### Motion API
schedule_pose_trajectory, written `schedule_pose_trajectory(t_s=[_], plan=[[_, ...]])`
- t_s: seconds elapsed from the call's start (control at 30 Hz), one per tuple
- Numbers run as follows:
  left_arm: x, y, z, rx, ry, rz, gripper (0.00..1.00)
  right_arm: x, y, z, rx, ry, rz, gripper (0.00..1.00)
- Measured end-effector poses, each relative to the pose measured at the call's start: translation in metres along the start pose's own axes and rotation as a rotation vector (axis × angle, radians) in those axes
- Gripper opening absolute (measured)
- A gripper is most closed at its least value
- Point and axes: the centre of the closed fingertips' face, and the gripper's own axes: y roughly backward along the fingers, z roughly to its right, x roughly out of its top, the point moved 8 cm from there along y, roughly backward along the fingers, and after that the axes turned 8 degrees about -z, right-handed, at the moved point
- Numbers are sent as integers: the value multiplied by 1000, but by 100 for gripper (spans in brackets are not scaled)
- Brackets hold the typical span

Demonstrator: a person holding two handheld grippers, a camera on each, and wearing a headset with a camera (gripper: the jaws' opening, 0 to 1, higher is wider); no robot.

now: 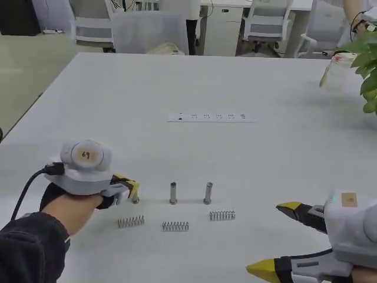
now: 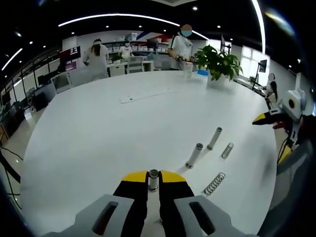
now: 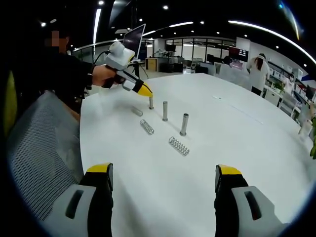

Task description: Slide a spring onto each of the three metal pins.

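A label (image 1: 86, 155) on the round top of the left tongs (image 1: 132, 190) reads "69". These tongs are closed on the left pin (image 2: 153, 179), with one yellow tip at each side of it. The right tongs (image 3: 163, 171) are wide apart, low at the person's right and well apart from the pins.

The left pin, the middle pin (image 1: 173, 193) and the right pin (image 1: 208, 192) stand upright in one row on the white surface (image 1: 235, 159). Just before them, nearer to the person, lie the left spring (image 1: 130, 221), the middle spring (image 1: 175, 226) and the right spring (image 1: 222, 216). Each is flat on the surface with its long axis along the row.

Farther back lies a white strip (image 1: 211, 117); its dark marks are too small to read. A plant (image 1: 368, 65) and a blurred cup (image 1: 334, 69) are at the far right. Chairs (image 1: 268, 20) stand behind the surface. Between the right tongs and the springs is bare surface.
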Motion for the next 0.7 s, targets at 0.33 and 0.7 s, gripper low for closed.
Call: schedule_pose_trajectory(t_s=[0.33,0.7], plan=[[-1,2,2,-7,-12,-6,0,1,-1,0,1,0,2,84],[2,4,5,-11,-36,18,3,1,-2,0,3,0,1,84]])
